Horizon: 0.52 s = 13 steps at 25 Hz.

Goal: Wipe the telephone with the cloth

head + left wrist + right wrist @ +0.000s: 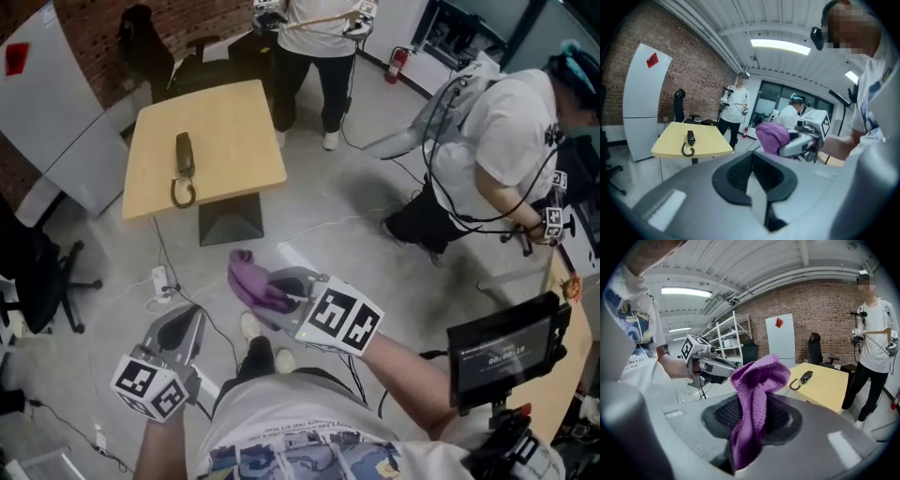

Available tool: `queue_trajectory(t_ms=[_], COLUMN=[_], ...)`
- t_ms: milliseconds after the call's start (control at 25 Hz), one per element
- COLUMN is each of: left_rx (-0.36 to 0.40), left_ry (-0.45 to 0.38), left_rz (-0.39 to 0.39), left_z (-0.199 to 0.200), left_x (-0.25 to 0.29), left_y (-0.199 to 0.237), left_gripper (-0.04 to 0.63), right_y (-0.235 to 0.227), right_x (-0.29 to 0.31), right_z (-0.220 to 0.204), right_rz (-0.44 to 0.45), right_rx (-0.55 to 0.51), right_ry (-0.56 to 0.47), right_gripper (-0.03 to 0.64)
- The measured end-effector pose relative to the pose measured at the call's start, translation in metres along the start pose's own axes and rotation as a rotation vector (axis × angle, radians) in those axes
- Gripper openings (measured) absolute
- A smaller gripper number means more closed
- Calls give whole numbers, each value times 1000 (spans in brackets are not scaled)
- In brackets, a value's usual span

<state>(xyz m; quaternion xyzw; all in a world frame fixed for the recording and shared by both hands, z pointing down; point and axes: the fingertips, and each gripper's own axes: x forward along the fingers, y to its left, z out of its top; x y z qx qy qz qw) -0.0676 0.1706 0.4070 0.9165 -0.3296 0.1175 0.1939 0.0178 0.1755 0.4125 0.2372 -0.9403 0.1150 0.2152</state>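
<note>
My right gripper [749, 427] clamped on purple cloth [757, 394]. My left gripper [757, 187] closed, empty. Telephone [184, 159] on table [234, 141], well ahead of both.

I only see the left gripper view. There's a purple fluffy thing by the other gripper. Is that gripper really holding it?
Observer: Yes. The right gripper view shows the purple cloth pinched between the jaws of the right gripper, its top flopping over.
Operator: Is anything on the floor before the table with the telephone?
Observer: The head view shows a white power strip lying on the floor near the table's foot.
Operator: What's behind my gripper?
Observer: The right gripper view shows white shelves behind the left gripper.
</note>
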Motion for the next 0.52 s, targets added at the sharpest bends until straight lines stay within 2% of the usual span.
queue_trajectory(t_ms=[520], left_rx=[13], left_ry=[40], left_rz=[-16], left_z=[-11], left_x=[14], left_y=[-11], left_gripper=[5], right_y=[1], right_x=[-4], right_z=[-3], right_rz=[10], right_rx=[3], right_ry=[-25], right_gripper=[109])
